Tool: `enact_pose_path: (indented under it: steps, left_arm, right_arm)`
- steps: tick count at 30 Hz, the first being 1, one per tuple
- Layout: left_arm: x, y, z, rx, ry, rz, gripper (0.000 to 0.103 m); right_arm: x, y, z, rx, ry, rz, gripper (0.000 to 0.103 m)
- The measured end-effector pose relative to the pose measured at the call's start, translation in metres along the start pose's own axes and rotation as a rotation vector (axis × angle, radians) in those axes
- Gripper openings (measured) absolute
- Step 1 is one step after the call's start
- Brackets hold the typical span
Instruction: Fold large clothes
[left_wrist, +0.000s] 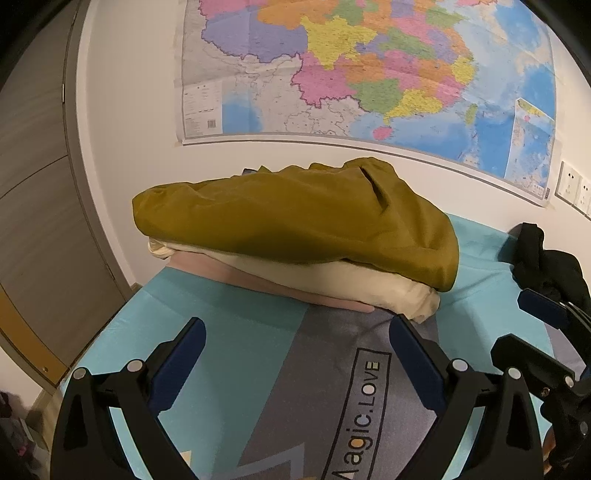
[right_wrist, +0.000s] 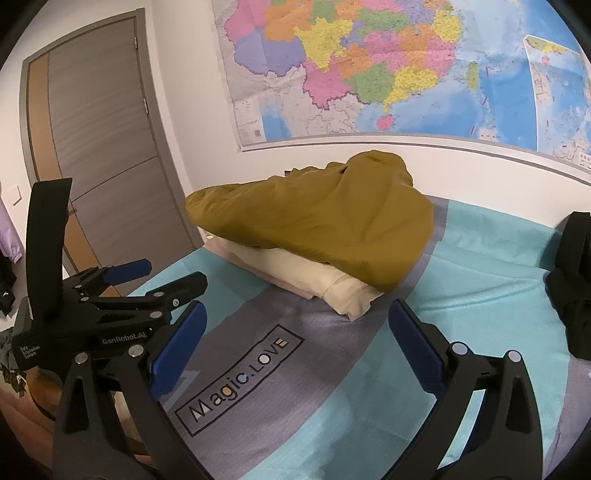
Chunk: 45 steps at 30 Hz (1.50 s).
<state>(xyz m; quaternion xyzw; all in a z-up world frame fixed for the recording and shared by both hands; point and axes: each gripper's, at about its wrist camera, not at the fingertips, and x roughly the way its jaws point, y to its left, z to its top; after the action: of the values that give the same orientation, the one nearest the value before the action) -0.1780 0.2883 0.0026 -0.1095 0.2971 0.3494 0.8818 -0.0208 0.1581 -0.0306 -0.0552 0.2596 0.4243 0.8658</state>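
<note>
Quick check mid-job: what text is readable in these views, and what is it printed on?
"Magic.LOVE": boxed print on the grey and turquoise bed cover.
"GenRobot.AI": white lettering on the black left gripper, seen from the right wrist view.
"Data Acquisition System": small white print on that same gripper body, barely legible.
Large multicoloured wall map: its place names and legend are too small to read.

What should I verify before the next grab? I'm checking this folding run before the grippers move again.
1. Left gripper open and holding nothing: ok.
2. Right gripper open and holding nothing: ok.
3. Mustard garment resting on top of the cream garment: ok.
4. Bed cover bare between the grippers and the stack: ok.
5. Black garment folded: not ok, it is bunched.
6. Stack edges aligned: not ok.
</note>
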Motion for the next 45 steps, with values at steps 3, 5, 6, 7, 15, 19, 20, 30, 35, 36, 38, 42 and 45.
enact_pose_path:
  steps: [3,5,6,7,15,19,20,30,35,36,38,42,45]
  left_arm:
    - [-0.001,-0.002,-0.001,0.005,0.000,-0.001,0.096]
    - [-0.002,-0.003,-0.002,0.008,-0.001,-0.004,0.096]
    - [-0.002,-0.003,-0.002,0.010,-0.001,-0.003,0.096]
    - [-0.003,-0.004,-0.003,0.010,-0.003,0.000,0.096]
    - [-0.004,-0.006,-0.006,0.018,0.004,-0.002,0.096]
    - [-0.004,-0.006,-0.007,0.018,0.005,-0.001,0.096]
    - [-0.005,-0.006,-0.007,0.014,0.004,-0.003,0.096]
    - [-0.002,-0.005,-0.010,0.008,0.012,-0.002,0.096]
    - [-0.001,-0.005,-0.011,0.009,0.019,-0.002,0.096]
    - [0.000,-0.005,-0.010,0.010,0.020,-0.003,0.096]
    - [0.000,-0.005,-0.011,0.007,0.020,-0.002,0.096]
    - [0.002,-0.006,-0.011,0.010,0.024,-0.005,0.096]
    - [0.003,-0.005,-0.011,0.007,0.028,-0.010,0.096]
  right_arm:
    - [-0.001,0.000,0.000,-0.002,-0.002,0.004,0.097]
    - [-0.001,-0.001,0.000,0.000,-0.002,0.009,0.097]
    - [0.000,-0.001,0.000,0.000,-0.002,0.006,0.097]
    - [-0.001,-0.001,-0.001,0.002,-0.004,0.006,0.097]
    - [-0.004,0.000,-0.002,0.006,-0.006,0.004,0.097]
    - [-0.005,0.001,-0.004,0.006,-0.004,0.004,0.097]
    - [-0.005,0.001,-0.005,0.007,-0.004,0.005,0.097]
    - [-0.004,0.003,-0.007,0.011,0.001,0.001,0.097]
    - [-0.005,0.003,-0.008,0.012,0.000,0.002,0.097]
    - [-0.004,0.003,-0.007,0.012,0.002,0.001,0.097]
    - [-0.005,0.003,-0.007,0.012,0.003,0.003,0.097]
    - [-0.004,0.003,-0.007,0.013,0.006,0.004,0.097]
    - [-0.004,0.002,-0.006,0.017,0.008,0.004,0.097]
